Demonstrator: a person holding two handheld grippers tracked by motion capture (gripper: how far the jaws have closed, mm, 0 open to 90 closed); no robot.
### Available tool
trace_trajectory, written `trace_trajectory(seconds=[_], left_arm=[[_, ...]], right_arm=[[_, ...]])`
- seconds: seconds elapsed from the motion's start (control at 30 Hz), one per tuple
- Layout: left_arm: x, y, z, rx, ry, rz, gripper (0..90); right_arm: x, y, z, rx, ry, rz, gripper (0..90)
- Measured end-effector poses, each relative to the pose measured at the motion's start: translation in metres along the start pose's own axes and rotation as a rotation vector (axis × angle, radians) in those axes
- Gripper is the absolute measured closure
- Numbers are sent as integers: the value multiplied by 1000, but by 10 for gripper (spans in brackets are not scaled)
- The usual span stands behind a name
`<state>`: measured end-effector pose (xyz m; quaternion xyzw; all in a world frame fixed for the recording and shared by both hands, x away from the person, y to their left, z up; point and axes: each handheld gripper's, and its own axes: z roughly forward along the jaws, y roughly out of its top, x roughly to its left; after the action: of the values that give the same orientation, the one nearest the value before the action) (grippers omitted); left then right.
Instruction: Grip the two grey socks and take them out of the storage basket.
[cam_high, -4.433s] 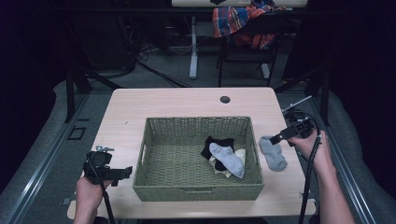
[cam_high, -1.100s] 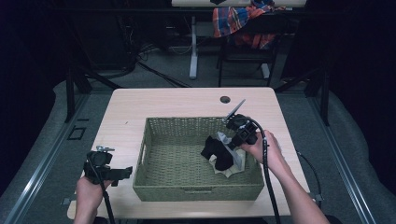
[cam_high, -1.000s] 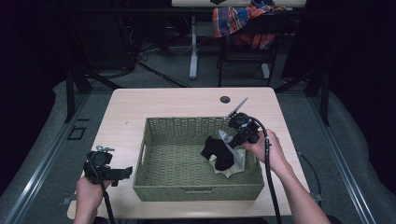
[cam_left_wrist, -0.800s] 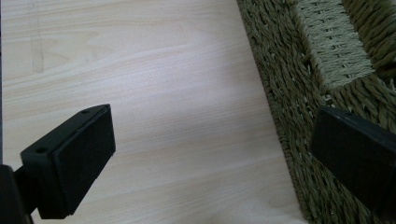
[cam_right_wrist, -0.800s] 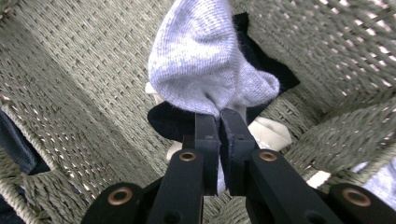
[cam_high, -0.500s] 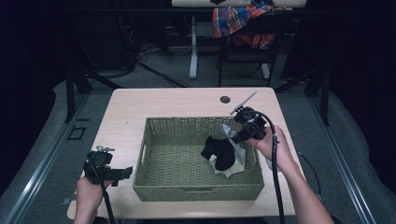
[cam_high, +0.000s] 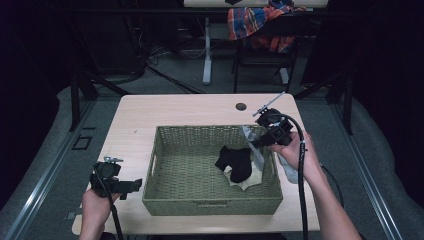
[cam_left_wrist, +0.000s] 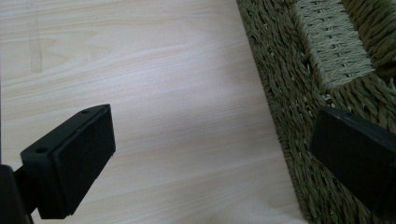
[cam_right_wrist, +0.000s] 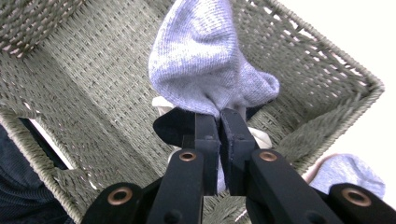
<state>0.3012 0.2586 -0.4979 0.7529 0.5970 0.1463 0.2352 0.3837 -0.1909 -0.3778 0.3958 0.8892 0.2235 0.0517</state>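
Nearest, the left gripper (cam_high: 134, 186) rests released on the desk (cam_high: 135, 125) beside the basket (cam_high: 165, 192), apparently waiting. Farther, the right gripper (cam_right_wrist: 219, 122) is clenched on a grey sock (cam_right_wrist: 205, 70), lifted above the basket's right side, probably for sorting.

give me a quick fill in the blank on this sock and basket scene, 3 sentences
1. The right gripper is shut on a ____ sock above the basket.
2. The left gripper, jaws ____, sits beside the basket on the table.
3. A ____ sock lies inside the basket.

Missing words: grey; open; black
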Motion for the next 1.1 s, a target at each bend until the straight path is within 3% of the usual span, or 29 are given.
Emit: trace_trajectory(seconds=[0.2, 0.47, 0.87, 1.1], left_arm=[[0, 0, 0, 0, 0, 2, 5], [0, 0, 0, 0, 0, 0, 5], [0, 0, 0, 0, 0, 0, 5], [0, 0, 0, -2, 1, -2, 5]], right_arm=[[0, -2, -14, -32, -11, 1, 866], [-8, -8, -31, -75, -28, 41, 865], [-30, -24, -54, -117, -77, 107, 865], [-46, -34, -59, -109, -108, 148, 866]])
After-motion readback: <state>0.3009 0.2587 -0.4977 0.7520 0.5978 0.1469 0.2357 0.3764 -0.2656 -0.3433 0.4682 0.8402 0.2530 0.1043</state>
